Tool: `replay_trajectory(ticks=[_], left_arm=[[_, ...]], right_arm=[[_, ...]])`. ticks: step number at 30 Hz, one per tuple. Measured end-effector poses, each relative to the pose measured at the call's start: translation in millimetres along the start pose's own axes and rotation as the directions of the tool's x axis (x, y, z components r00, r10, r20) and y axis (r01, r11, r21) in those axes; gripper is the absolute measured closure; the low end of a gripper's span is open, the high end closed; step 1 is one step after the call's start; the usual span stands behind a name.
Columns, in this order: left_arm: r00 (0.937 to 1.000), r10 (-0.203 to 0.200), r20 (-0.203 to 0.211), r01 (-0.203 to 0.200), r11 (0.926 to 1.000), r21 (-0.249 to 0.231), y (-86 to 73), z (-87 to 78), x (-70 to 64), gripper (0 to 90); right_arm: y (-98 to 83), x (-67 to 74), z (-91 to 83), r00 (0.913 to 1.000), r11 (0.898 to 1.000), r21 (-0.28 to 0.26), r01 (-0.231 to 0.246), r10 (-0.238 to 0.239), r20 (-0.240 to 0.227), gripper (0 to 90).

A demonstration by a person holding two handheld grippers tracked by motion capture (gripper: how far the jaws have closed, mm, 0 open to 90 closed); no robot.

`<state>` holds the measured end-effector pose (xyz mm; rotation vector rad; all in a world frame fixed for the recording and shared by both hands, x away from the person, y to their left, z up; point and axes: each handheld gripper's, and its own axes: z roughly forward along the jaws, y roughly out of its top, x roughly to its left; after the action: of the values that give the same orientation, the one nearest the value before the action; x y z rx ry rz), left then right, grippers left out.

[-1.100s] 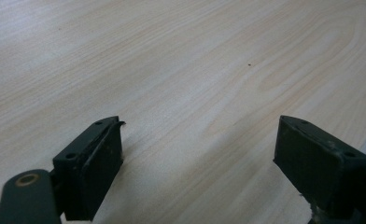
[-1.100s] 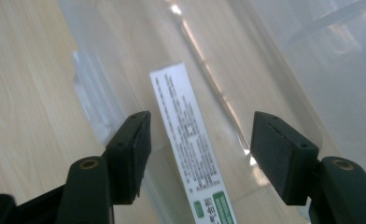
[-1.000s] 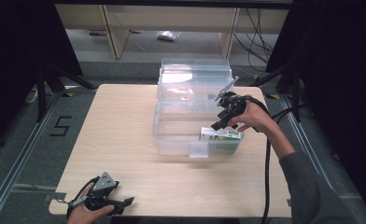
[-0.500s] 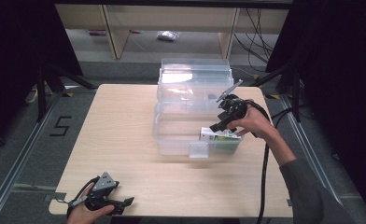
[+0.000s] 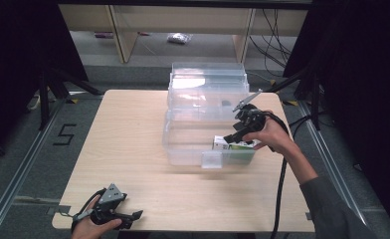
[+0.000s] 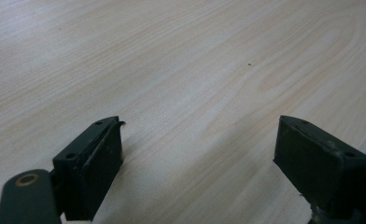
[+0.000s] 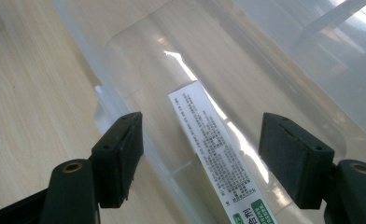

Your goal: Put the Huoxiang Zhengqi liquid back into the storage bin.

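A long white box with green print [image 5: 229,145] lies flat on the floor of a clear plastic bin [image 5: 183,155], at its front right. My right gripper [image 5: 229,138] hangs just above the box and points down into the bin. Its jaws have just been opening. In the right gripper view the box [image 7: 209,140] lies between and below the open gripper [image 7: 200,123], and the pads are clear of it. My left gripper [image 5: 136,215] rests low at the table's front left. It is open [image 6: 197,126] over bare wood.
A second clear container [image 5: 208,82] stands right behind the bin. A small clear flap [image 5: 211,159] hangs on the bin's front wall. The light wooden table [image 5: 123,134] has wide free room left of the bin. A black cable [image 5: 281,184] trails from the right gripper.
The right hand has barely shifted above the bin, and the box lies in the same spot. The left gripper has not moved.
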<state>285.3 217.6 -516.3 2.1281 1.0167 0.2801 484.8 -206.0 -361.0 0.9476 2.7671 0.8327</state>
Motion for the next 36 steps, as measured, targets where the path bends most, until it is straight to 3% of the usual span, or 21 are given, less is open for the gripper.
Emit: replay_trajectory(ticks=[7,10,14,23,24,27,30,32,36], left_arm=[[0.9997,-0.024,0.008,0.024,0.9996,-0.016,-0.3,0.9,-1.2,14.9],[0.9998,-0.016,0.008,0.016,0.9997,-0.017,-0.2,0.7,-1.3,14.9],[0.9999,-0.016,0.007,0.016,0.9998,-0.015,-0.1,0.5,-0.9,14.9],[0.9998,-0.018,0.006,0.018,0.9997,-0.016,-0.2,0.7,-1.0,14.9],[0.9998,-0.016,0.007,0.017,0.9998,-0.015,-0.1,0.6,-1.0,14.9],[0.9998,-0.016,0.007,0.016,0.9997,-0.016,-0.2,0.7,-1.3,14.9],[0.9998,-0.017,0.007,0.017,0.9997,-0.015,-0.2,0.6,-1.1,14.9],[0.9998,-0.017,0.009,0.017,0.9997,-0.016,-0.1,0.7,-1.4,14.9],[0.9998,-0.017,0.007,0.017,0.9997,-0.016,-0.3,0.7,-1.2,14.9]], right_arm=[[-3.5,2.2,-1.5,1.0,1.0,-0.031,0.002,-0.002,0.0,30.2],[-5.0,6.0,-3.3,0.9995,0.999,-0.031,-0.027,0.027,-0.013,29.6],[-7.8,5.5,-2.5,0.9999,0.999,-0.033,-0.011,0.011,-0.006,29.3],[-13.2,7.8,-2.8,0.9997,0.999,-0.045,-0.024,0.024,-0.01,29.3],[-13.8,9.4,-3.5,0.9989,0.998,-0.042,-0.042,0.041,-0.02,29.2],[-15.6,6.1,-4.3,1.0,0.997,-0.072,0.009,-0.009,-0.001,29.2],[-17.7,8.9,-5.5,0.9997,0.997,-0.074,-0.023,0.022,-0.013,29.2],[-18.7,8.1,-4.8,0.9999,0.996,-0.085,0.001,-0.002,-0.016,29.3],[-21.2,10.1,-4.7,0.9999,0.996,-0.089,-0.004,0.003,-0.013,29.3]])
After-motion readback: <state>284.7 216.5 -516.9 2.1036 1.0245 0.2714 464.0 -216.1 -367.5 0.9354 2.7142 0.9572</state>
